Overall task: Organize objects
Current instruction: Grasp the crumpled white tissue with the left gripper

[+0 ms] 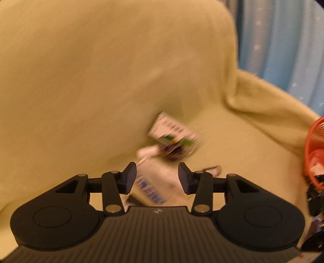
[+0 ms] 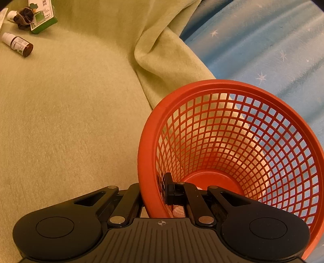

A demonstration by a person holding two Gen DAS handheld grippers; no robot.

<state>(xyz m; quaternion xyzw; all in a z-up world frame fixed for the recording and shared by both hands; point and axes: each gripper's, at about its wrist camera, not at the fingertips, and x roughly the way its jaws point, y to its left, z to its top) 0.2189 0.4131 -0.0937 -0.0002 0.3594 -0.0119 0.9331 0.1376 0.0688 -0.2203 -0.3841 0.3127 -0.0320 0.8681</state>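
Red mesh basket (image 2: 239, 141) sat tilted on the yellow-green cover (image 2: 70, 121), mouth facing the right wrist camera, base pointing away toward the blue starred curtain (image 2: 263, 50). Right gripper (image 2: 156, 192) was clenched on the basket's near rim: one finger outside the wall, the other inside. One small pale ribbed item showed just under the rim by the jaws; could not tell what it was.

Right wrist view, far upper left on the cover: one brown bottle (image 2: 19, 45) with white cap, lying on its side, long axis running diagonally, cap toward the upper left, base toward the lower right. Just above it, one green-and-white carton (image 2: 43, 19) tilted on the cover, one dark scrunchie (image 2: 23, 17) touching its left side, and one white tube end at the frame edge beside the scrunchie.

Left wrist view was motion-blurred. Left gripper (image 1: 157, 178) had its jaws apart, nothing pressed between the pads. Seen through the gap: one white pack with blue lettering (image 1: 154, 186), lying flat, long axis diagonal from upper left to lower right. Beyond it, the carton (image 1: 174, 133), dark scrunchie (image 1: 174, 150) and white tube (image 1: 146, 151) clustered together. One small pinkish item lay to the right of the pack; too blurred to identify. Basket (image 1: 313, 153) showed at the right edge.
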